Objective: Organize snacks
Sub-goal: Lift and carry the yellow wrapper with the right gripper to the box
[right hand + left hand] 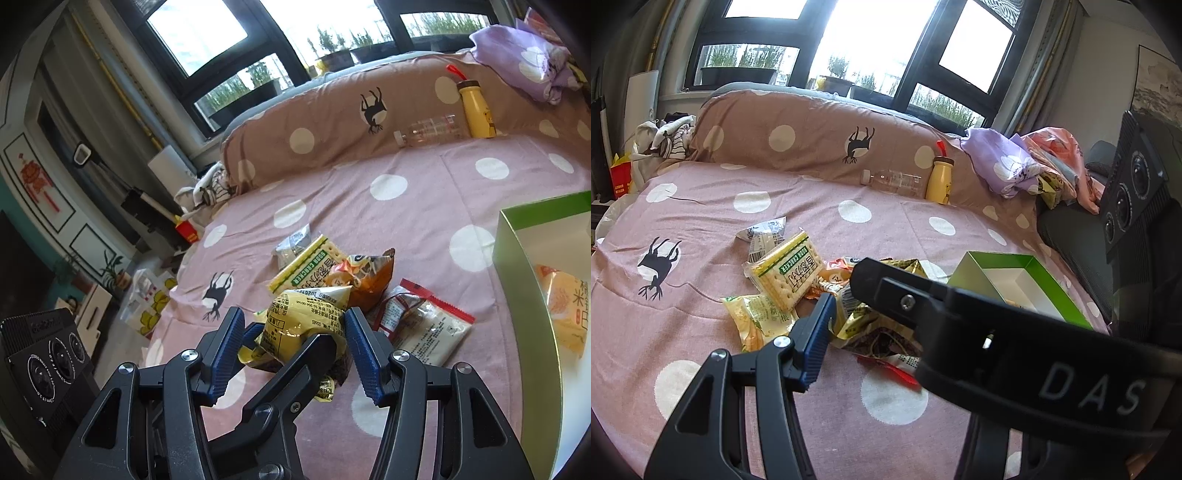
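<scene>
A pile of snack packets lies on the pink polka-dot bed sheet (701,369). It holds a soda cracker pack (786,273), a yellow-green packet (757,321) and a red-edged packet (424,325). A green box (1019,284) stands open to the right of the pile, with an orange packet (561,306) inside. My right gripper (295,347) is open with its pads on either side of a yellow packet (306,321), not closed on it. In the left wrist view one blue pad (816,332) of my left gripper shows; the right gripper's body covers the other side.
A long brown pillow (812,136) lies along the far side of the bed, with a clear bottle (894,181) and a yellow bottle (940,177) against it. Crumpled clothes (1027,166) lie at the far right. The bed edge drops off at the left (177,280).
</scene>
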Tool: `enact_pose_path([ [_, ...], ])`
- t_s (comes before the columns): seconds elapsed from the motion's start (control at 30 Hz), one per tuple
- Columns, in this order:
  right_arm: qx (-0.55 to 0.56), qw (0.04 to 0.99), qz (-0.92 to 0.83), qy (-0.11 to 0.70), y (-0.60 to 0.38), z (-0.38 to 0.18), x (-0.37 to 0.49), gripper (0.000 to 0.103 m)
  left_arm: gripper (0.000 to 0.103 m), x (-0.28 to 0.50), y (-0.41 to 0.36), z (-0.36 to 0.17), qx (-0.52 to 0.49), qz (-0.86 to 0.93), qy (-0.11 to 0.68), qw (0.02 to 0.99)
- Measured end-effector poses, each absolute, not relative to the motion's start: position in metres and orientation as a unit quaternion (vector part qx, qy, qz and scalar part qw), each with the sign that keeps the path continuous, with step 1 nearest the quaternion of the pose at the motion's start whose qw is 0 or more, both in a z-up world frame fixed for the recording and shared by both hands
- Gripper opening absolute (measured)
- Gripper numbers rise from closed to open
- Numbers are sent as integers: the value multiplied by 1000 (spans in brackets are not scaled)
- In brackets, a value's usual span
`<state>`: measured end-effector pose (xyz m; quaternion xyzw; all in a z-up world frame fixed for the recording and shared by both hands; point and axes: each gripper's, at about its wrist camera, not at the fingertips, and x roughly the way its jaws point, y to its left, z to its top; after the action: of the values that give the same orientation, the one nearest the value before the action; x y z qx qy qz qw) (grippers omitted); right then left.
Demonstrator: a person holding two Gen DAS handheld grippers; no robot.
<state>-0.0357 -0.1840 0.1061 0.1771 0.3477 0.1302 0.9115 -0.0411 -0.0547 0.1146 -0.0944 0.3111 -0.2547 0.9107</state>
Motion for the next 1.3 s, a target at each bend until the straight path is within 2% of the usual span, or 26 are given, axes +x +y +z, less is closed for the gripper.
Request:
enact_pose_path([
  [0.13, 168, 915, 121, 346, -183, 107, -37, 60, 49, -43, -57, 115, -94, -256, 306, 912],
  [1.3, 157, 935, 95, 304, -195, 130, -59, 60, 48, -56, -74, 136, -97, -296, 268, 912],
])
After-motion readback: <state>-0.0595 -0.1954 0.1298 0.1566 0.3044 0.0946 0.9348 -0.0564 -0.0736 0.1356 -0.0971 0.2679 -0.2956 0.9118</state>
